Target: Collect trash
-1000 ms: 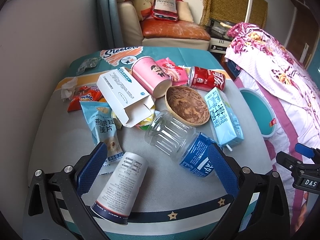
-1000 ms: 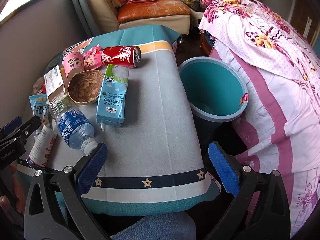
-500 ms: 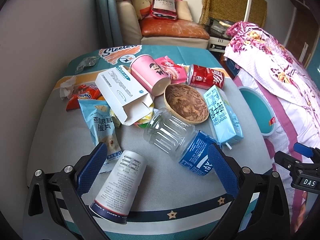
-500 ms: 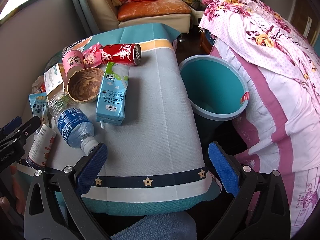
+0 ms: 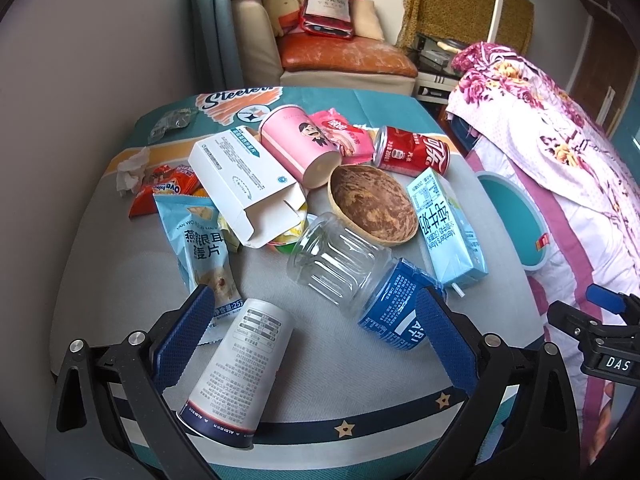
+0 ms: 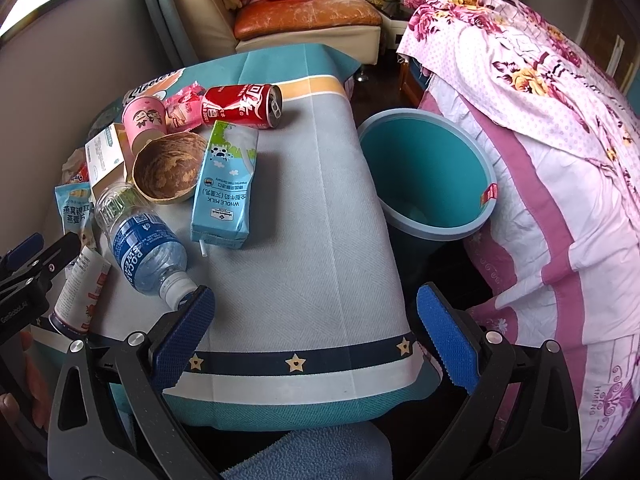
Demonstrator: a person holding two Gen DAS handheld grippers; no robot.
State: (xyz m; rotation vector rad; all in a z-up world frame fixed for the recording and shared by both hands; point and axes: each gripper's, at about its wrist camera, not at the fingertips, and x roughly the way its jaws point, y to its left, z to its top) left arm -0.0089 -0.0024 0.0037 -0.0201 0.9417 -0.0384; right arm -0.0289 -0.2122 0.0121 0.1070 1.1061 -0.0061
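Observation:
Trash lies spread on the cloth-covered table (image 5: 360, 380). A white paper cup (image 5: 236, 368) lies on its side, partly between the pads of my open left gripper (image 5: 316, 336). Beyond it lie a clear plastic bottle with a blue label (image 5: 360, 280), a blue milk carton (image 5: 444, 228), a brown bowl (image 5: 372, 210), a red can (image 5: 412, 152), a pink cup (image 5: 300, 148), a white box (image 5: 244, 180) and snack wrappers (image 5: 200, 240). My right gripper (image 6: 316, 340) hangs open over the table's near edge. A teal bin (image 6: 428, 176) stands right of the table.
A bed with a floral pink cover (image 6: 540, 140) presses against the bin's right side. A sofa with cushions (image 5: 344, 52) stands behind the table, a grey panel (image 5: 100, 60) to its left. A blue cloth (image 6: 304, 456) lies below the right gripper. A person's hand (image 6: 24, 376) shows at the left edge.
Both grippers have crept slightly forward toward the table; the trash has not moved and both stay open.

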